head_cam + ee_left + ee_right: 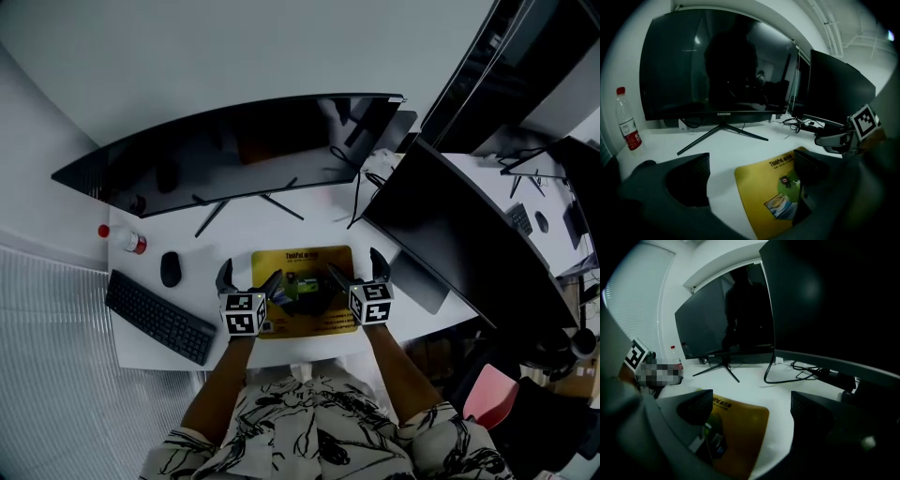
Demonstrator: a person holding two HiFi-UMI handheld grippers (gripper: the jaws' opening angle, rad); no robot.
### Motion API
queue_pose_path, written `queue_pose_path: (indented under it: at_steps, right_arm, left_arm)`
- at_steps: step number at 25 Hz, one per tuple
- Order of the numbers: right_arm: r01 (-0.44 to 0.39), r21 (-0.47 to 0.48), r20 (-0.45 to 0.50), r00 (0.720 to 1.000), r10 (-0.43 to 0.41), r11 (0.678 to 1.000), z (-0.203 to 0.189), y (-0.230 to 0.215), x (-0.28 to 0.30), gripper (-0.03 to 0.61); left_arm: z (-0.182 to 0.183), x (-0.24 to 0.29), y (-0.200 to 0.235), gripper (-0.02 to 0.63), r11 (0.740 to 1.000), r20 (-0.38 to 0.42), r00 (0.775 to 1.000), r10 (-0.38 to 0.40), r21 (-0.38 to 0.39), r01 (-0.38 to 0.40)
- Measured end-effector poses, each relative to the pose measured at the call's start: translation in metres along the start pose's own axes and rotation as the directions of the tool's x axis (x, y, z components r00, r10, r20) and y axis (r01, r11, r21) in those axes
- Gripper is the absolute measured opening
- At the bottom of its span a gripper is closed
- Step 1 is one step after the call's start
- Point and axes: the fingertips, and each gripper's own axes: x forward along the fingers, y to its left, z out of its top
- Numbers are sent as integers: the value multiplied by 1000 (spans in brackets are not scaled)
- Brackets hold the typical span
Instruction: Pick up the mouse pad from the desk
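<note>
A yellow mouse pad (305, 291) with black print and a small coloured picture lies flat on the white desk (281, 230), near its front edge. My left gripper (248, 279) hovers over the pad's left edge with its jaws wide apart and nothing between them. In the left gripper view the pad (761, 187) lies below the open left gripper (752, 168), one jaw over bare desk and one over the pad. My right gripper (356, 270) stands open over the pad's right edge. The right gripper view shows the pad's corner (743, 430) under the right gripper (752, 411).
A curved monitor (244, 150) on a spread stand fills the back of the desk, and a second monitor (450, 253) stands at the right with cables (361, 187) beside it. To the left are a black keyboard (159, 317), a mouse (170, 269) and a red-capped bottle (131, 241).
</note>
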Motion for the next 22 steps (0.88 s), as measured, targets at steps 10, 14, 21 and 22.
queue_pose_path:
  at_steps: [10, 14, 21, 22]
  right_arm:
    - [38, 22, -123, 992, -35, 999, -35, -7, 25, 504]
    - [47, 8, -162, 986, -45, 999, -44, -8, 33, 479]
    - [37, -60, -218, 975, -49, 998, -53, -1, 37, 341]
    - [35, -69, -218, 975, -49, 997, -54, -1, 38, 339]
  left_arm:
    - [-45, 28, 10, 529, 1000, -129, 991, 24, -11, -25]
    - [-52, 38, 12, 506, 999, -156, 987, 31, -8, -33]
    - [-71, 50, 11, 377, 998, -233, 971, 57, 34, -50]
    - [-71, 51, 12, 371, 998, -236, 970, 56, 34, -49]
